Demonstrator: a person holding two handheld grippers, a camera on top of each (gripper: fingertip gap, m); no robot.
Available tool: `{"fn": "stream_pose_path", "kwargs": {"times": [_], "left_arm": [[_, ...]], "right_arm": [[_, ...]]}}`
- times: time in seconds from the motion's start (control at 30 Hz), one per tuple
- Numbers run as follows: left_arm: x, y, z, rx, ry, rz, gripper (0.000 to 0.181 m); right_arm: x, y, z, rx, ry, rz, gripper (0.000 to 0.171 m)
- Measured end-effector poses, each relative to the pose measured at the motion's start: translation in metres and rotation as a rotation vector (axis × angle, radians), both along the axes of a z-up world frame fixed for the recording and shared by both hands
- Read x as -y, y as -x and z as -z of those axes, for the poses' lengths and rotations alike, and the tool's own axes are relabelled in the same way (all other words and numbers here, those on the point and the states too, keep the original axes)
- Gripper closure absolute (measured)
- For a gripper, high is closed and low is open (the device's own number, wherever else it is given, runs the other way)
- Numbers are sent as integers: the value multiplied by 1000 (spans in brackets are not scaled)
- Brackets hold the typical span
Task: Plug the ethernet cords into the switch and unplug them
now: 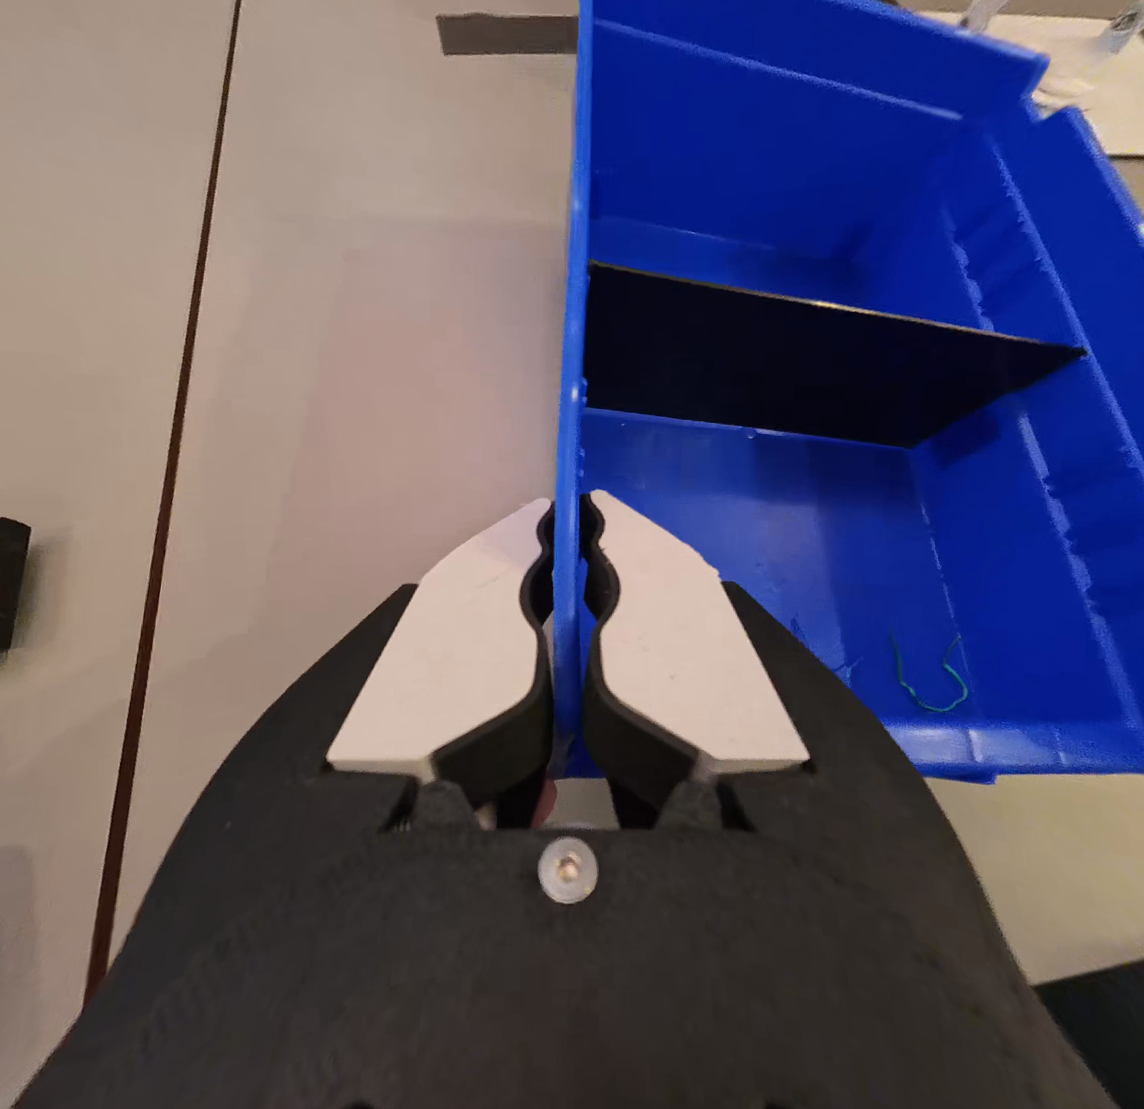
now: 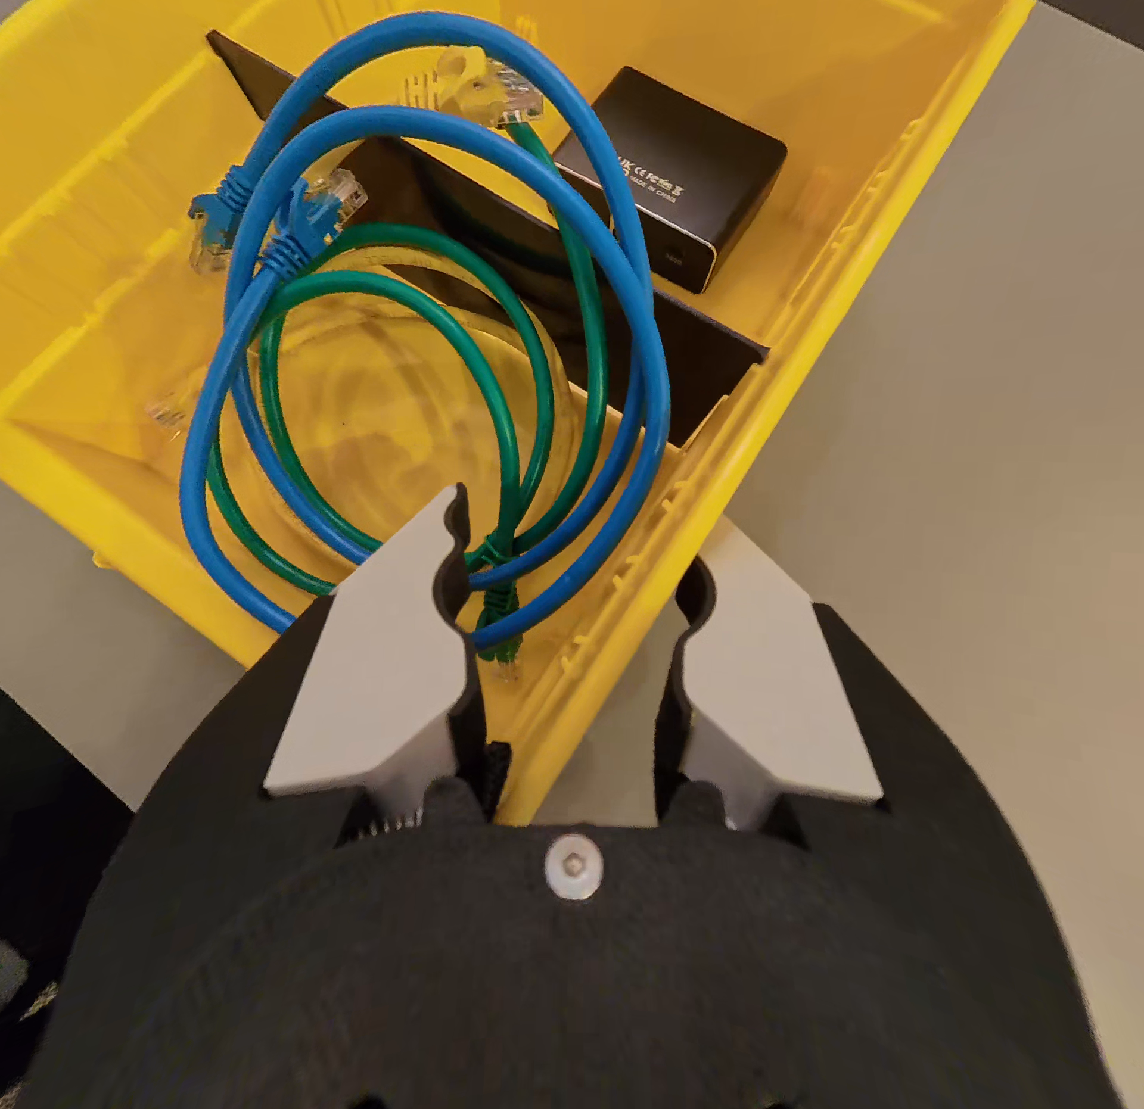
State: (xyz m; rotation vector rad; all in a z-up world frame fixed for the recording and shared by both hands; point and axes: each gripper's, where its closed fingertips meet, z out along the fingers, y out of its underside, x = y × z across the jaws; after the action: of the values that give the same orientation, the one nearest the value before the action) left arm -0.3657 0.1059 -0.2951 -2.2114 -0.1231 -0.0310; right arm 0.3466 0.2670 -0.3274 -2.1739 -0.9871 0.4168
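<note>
In the right wrist view a yellow bin (image 2: 836,244) holds a coiled blue ethernet cord (image 2: 644,312) and a coiled green ethernet cord (image 2: 514,436), each with clear plugs. A small black switch (image 2: 675,176) lies behind a black divider (image 2: 687,361) in the bin's far compartment. My right gripper (image 2: 588,516) is open and straddles the bin's right wall, its left finger inside next to the cords, gripping nothing. In the left wrist view my left gripper (image 1: 569,504) is shut on the left wall of a blue bin (image 1: 774,169).
The blue bin has a black divider (image 1: 805,361) and a loose green twist wire (image 1: 928,683) on its floor. It sits on a beige table (image 1: 371,275) with a dark seam (image 1: 186,337), a strip of black tape (image 1: 507,33) and a black object (image 1: 12,584) at the left edge. The left gripper's tips are roughly 75 cm from the right gripper's.
</note>
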Motion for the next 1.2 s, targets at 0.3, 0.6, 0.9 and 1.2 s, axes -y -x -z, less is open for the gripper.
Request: {"fn": "stream_pose_path", "kwargs": {"times": [0.3,0.6,0.9,1.2], "left_arm": [[14,-12,-51,-37,-112,-28,176],[40,-13,-111,-63,-307,-96,176],[65,-16,-148,-31,-440,-122,176],[82,1,-169,-9,-511,-165,176]], "right_arm": [[23,97,1,-60,0,-97,89],[52,214,1,-120,6,-185,68],[72,331,3,-146,-33,-265,60],[91,449,6,-179,-28,-328,58]]}}
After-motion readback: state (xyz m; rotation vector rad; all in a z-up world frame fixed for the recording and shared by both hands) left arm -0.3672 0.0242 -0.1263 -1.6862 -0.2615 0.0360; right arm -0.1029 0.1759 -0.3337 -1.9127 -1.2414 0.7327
